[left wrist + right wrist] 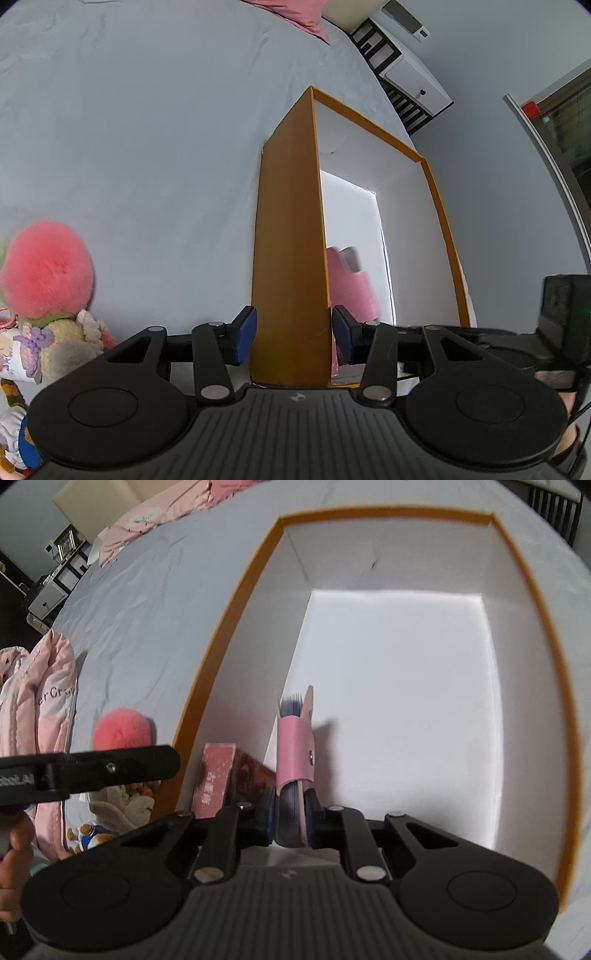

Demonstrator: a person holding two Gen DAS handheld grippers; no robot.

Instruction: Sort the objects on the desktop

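Note:
An orange box (288,221) with a white inside stands on a pale grey bedsheet. My left gripper (293,334) straddles the box's near wall, its blue pads (243,334) pressed against both faces of it. In the right wrist view my right gripper (291,812) reaches down into the box (388,511), shut on a pink notebook (293,749) with a snap strap, held on edge above the white floor. The left wrist view shows this notebook (351,288) as a pink blur inside the box. A reddish book (216,779) leans against the box's left inner wall.
A fluffy pink ball (44,273) tops a heap of plush toys (55,347) left of the box. A pink quilt (44,701) lies further left. Shelving (402,74) stands past the bed. A hand (14,845) holds the left gripper's black body (88,771).

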